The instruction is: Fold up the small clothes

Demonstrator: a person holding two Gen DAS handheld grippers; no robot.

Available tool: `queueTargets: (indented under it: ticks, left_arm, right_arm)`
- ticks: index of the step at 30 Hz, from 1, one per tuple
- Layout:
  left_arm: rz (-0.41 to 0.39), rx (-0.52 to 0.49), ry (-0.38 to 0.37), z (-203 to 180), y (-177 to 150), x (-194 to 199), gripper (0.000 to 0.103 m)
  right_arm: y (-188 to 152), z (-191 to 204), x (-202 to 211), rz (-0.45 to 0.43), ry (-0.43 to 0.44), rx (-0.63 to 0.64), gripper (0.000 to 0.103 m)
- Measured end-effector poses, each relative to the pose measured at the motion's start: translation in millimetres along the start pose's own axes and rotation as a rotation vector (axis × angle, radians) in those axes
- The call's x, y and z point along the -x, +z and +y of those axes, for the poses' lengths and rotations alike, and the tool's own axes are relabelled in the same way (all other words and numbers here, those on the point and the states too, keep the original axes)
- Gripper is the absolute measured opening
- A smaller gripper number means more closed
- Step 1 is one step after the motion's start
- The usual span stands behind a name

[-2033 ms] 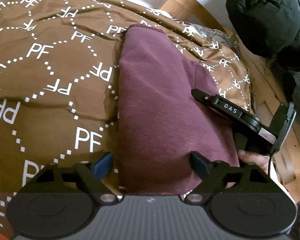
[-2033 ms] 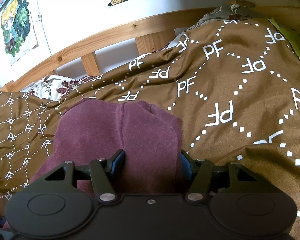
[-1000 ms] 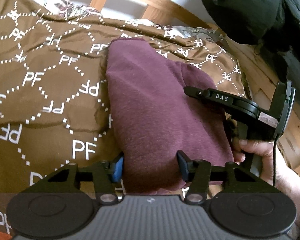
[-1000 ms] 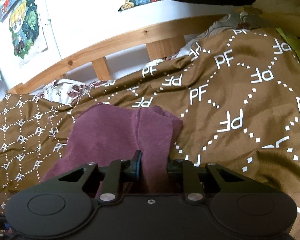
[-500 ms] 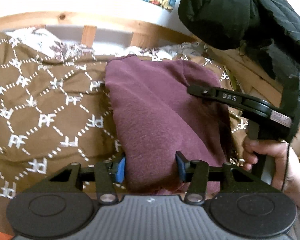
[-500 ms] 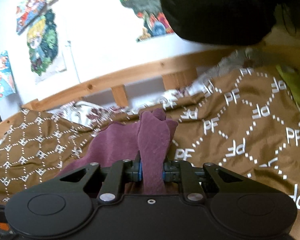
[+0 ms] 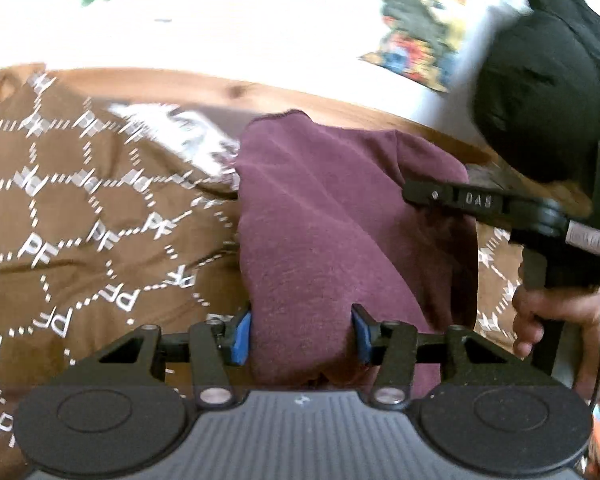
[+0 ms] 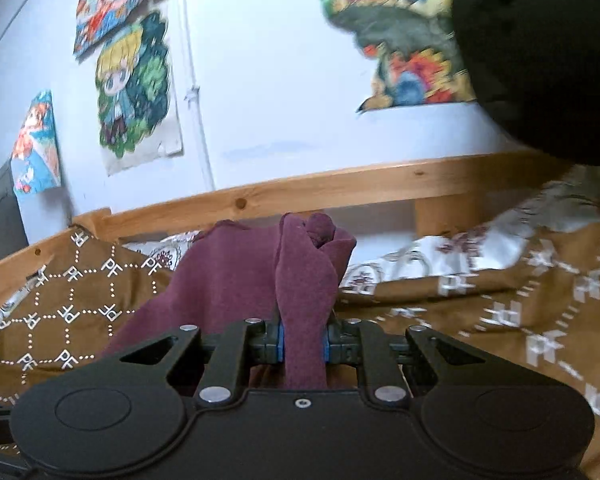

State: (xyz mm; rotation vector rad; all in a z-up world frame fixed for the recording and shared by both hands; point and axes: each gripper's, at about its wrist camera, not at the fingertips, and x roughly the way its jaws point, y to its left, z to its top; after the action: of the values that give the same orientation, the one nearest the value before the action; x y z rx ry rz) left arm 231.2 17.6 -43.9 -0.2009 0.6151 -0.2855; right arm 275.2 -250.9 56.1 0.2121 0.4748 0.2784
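Garment [image 7: 320,232] is the maroon piece lying on the brown duvet [image 7: 80,248], in front of the bed rail [image 7: 228,88]. Looks like the lift step of a fold — both near corners are gripped and the cloth's near edge is up off the duvet. Next move, I'd guess, is carrying that edge toward the rail and laying it flat, both sides level. From the left wrist: left gripper [image 7: 300,330] sits about half open, blue pads pressed on a thick bunch of cloth. Right gripper [image 7: 428,194] shows at the garment's right edge.

From the right wrist: right gripper [image 8: 303,340] is nearly closed — pinching a narrow fold of garment [image 8: 304,292], rail behind.
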Motion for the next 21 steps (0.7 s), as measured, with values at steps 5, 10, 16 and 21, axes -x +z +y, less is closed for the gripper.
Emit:
queueTargets:
  ticks: [5,10,16,21]
  left_arm:
    - [0.061,0.105,0.026,25.9,-3.4,-30.7,0.053]
    - [0.094,0.150,0.039,34.9,-7.7,-42.3,0.055]
    - [0.117,0.195,0.036,40.5,-11.7,-41.8,0.059]
    - [0.164,0.252,0.063,47.4,-16.3,-47.0,0.069]
  right_arm:
    - [-1.9,13.2,-54.8,0.097,-0.015,0.036,0.017]
    - [-21.3,13.5,-74.7,0.161,-0.077,0.093,0.018]
    - [-28.4,9.3,-73.3,0.168,-0.158,0.083,0.042]
    - [-32.5,6.9,-64.5,0.167,-0.204,0.087,0.071]
